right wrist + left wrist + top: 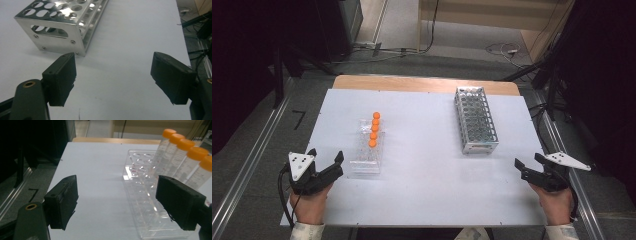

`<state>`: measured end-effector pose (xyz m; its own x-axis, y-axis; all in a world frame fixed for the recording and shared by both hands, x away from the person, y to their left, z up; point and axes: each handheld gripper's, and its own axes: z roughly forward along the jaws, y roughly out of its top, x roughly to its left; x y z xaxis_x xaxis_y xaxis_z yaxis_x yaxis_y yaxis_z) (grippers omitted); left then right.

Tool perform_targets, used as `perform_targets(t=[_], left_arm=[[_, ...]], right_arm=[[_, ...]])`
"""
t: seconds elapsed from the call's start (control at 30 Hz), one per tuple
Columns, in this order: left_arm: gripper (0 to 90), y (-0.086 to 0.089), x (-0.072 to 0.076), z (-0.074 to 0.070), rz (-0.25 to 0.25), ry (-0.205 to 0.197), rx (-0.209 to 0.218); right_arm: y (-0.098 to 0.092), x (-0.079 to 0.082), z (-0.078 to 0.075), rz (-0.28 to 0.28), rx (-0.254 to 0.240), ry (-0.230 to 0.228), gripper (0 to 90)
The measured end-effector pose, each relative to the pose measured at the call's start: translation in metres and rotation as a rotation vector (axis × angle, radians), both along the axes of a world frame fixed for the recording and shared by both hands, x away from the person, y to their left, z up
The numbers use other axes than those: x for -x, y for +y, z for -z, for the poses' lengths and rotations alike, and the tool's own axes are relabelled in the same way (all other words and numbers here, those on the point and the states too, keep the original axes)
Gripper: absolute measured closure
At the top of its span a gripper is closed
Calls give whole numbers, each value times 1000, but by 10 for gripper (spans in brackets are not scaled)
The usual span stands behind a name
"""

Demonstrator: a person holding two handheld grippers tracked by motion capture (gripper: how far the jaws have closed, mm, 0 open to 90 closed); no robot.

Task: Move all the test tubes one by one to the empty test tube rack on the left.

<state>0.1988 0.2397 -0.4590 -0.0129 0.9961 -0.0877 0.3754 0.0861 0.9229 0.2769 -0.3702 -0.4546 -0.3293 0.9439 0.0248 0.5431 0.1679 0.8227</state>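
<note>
a white table top [427,185] carries everything here, with a strip of bare wood showing along its far edge. 2 racks stand directly on it, well apart. toward the left is a clear plastic rack [366,162], its long side running away from the person, holding 5 orange-capped tubes [374,129] in a single row. toward the right stands a metal rack [475,120] with round holes, angled slightly and apparently holding nothing, though its far cells are hard to make out. the near part of the surface is bare white.
</note>
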Motion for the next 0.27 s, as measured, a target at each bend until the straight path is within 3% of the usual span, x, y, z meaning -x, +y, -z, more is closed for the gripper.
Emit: perform_targets(t=[0.27], left_arm=[[183, 9, -2, 7, -25, 23, 6]], right_arm=[[-9, 1, 4, 43, -2, 13, 194]])
